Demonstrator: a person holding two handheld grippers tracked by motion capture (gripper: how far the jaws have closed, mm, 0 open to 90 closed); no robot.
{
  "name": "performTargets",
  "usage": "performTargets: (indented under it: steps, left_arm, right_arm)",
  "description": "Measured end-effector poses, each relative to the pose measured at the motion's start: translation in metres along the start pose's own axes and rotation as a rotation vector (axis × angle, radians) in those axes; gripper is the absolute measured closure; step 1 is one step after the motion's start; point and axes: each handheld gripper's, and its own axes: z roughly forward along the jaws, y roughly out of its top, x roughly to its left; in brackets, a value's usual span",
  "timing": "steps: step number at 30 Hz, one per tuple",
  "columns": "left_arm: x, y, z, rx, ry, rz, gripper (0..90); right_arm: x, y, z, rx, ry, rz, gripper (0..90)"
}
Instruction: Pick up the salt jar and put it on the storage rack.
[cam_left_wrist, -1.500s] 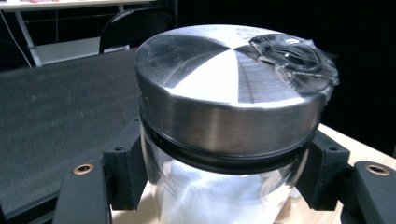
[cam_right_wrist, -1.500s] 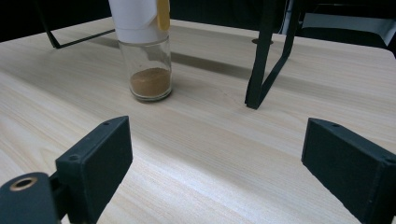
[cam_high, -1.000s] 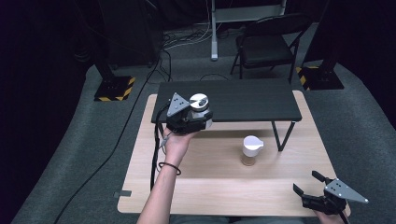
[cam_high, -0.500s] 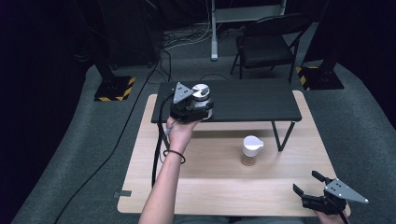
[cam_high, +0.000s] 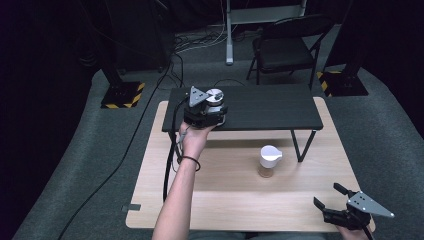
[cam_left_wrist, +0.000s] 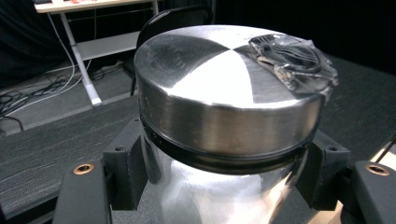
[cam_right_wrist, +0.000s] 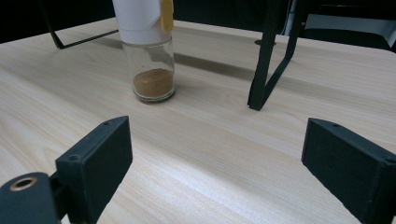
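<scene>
No readable text, labels, brands or numbers on anything in view.

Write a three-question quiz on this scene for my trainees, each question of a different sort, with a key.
1. True or false: the left hand-held gripper is shut on the metal tin.
2. What does the glass jar with the white lid stand on? A) the wooden table B) the black shelf C) the chair
3. Fill in: the right hand-held gripper is ____.

Key: 1 true; 2 A, the wooden table; 3 open.
</scene>
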Motion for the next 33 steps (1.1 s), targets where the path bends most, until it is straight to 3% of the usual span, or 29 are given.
performTargets:
  steps: [4,7,13,16,23,33]
  left_arm:
    - [0.003,-0.002,0.0,-0.005,-0.007,-0.015,29.7]
    - [0.004,0.0,0.0,0.001,-0.008,-0.047,21.4]
    - [0.005,-0.001,-0.004,0.016,-0.009,-0.049,16.7]
    - [0.006,-0.004,-0.011,0.017,-0.01,-0.029,16.6]
    - [0.007,-0.016,-0.025,0.003,-0.018,-0.025,16.3]
    - [0.007,-0.048,-0.054,-0.017,-0.035,0.008,16.3]
  right_arm:
    - [0.0,0.0,0.0,0.0,0.0,0.001,7.5]
    - [0.0,0.0,0.0,0.001,0.002,-0.001,7.5]
    - [0.0,0.0,0.0,-0.001,0.001,-0.002,7.5]
    - [0.0,0.0,0.001,0.001,0.002,-0.003,7.5]
    - [0.001,0.0,0.001,0.002,0.001,-0.004,7.5]
    - [0.001,0.0,0.001,0.005,0.0,-0.002,7.5]
